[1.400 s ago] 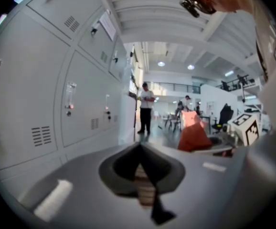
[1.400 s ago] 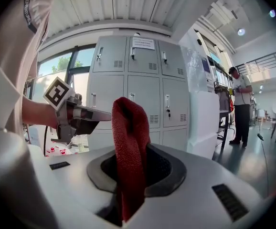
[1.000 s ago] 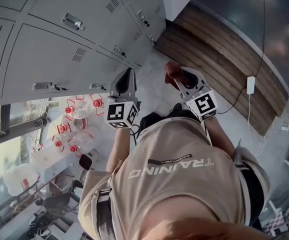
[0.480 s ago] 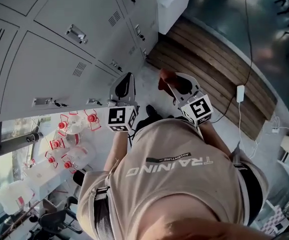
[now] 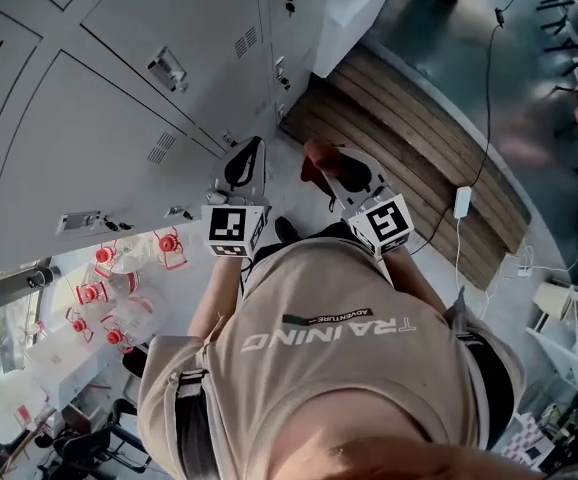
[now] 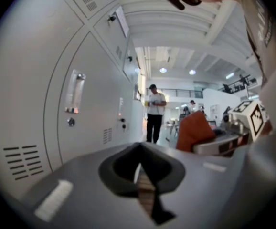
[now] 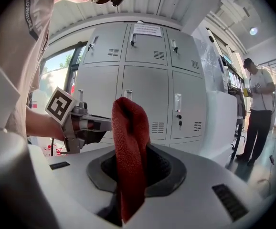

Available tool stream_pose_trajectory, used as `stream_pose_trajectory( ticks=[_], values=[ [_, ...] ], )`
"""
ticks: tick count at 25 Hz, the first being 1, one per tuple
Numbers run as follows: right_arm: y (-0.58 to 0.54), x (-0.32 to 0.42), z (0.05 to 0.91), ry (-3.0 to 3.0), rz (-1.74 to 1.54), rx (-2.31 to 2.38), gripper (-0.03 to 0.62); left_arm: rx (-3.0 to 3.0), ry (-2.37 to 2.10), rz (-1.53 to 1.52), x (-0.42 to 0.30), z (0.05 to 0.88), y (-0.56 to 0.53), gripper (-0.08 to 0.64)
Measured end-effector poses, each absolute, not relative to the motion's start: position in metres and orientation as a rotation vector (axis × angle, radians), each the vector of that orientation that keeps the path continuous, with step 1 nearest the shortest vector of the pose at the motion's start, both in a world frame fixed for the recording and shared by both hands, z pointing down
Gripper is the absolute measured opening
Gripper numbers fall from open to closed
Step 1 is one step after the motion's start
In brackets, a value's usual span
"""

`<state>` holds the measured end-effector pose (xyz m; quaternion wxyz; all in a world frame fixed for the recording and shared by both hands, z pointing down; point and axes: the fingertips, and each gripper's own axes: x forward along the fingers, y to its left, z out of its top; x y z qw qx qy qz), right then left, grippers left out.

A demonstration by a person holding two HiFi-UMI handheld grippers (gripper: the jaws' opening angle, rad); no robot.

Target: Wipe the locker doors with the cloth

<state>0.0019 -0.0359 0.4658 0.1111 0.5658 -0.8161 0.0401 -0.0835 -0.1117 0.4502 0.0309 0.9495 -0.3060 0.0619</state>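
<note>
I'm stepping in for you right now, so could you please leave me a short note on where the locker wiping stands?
Left gripper: jaws shut, empty.
Right gripper: shut on the red cloth, which stands up from the jaws.
Locker doors: ahead of the cloth, not touched by it.
Done: cloth in hand; no wiped door can be told.
To do: press cloth to the doors and wipe.
</note>
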Motion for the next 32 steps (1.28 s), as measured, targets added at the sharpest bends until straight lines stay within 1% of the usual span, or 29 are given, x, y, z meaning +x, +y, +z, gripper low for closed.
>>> stream_pose_trajectory(
  ticks=[8,13,19,24,32],
  values=[
    [-0.078,0.000,0.480,-2.479,0.160,1.546,0.086,2.845,-1.065,0.233,-0.094,0.460,-0.143,0.006],
    [-0.109,0.009,0.489,-2.584,0.190,1.415,0.086,2.774,-1.230,0.284,-0.091,0.462,-0.164,0.006],
    [-0.161,0.038,0.485,-2.705,0.124,1.181,0.086,2.615,-1.421,0.288,-0.072,0.460,-0.197,0.006],
    [-0.204,0.061,0.483,-2.770,0.088,1.072,0.086,2.508,-1.584,0.224,-0.063,0.443,-0.216,0.006],
    [-0.219,0.037,0.494,-2.852,0.106,0.756,0.086,2.309,-1.844,0.220,-0.091,0.438,-0.215,0.006]
  ],
)
